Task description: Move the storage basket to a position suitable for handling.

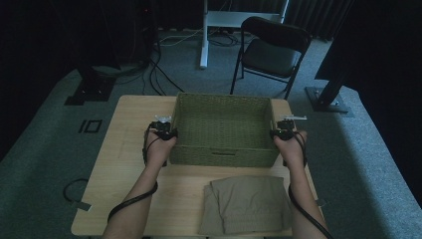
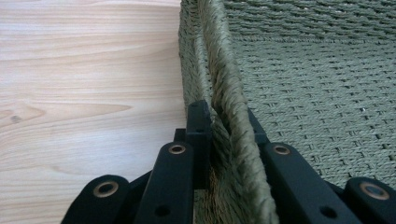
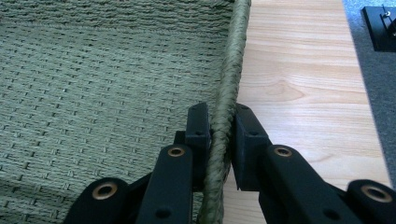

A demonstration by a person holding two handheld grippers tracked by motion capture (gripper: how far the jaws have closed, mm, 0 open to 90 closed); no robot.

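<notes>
The left claw (image 1: 162,125) is pinching the left rim of the woven basket (image 1: 224,130), its jaws closed on the thick braided edge, and the right claw (image 1: 284,127) is clamping the opposite rim the same way. The basket is sitting empty on the desk (image 1: 127,149), toward its far half, with a folded piece of tan clothing (image 1: 246,204) lying just in front of it. The likely trouble here is uneven handling: if one hand is pulling harder than the other, the soft rim could bend or slide out of the jaws, and the basket could twist. Dragged toward the person, its front wall could also be catching and rumpling the clothing.
</notes>
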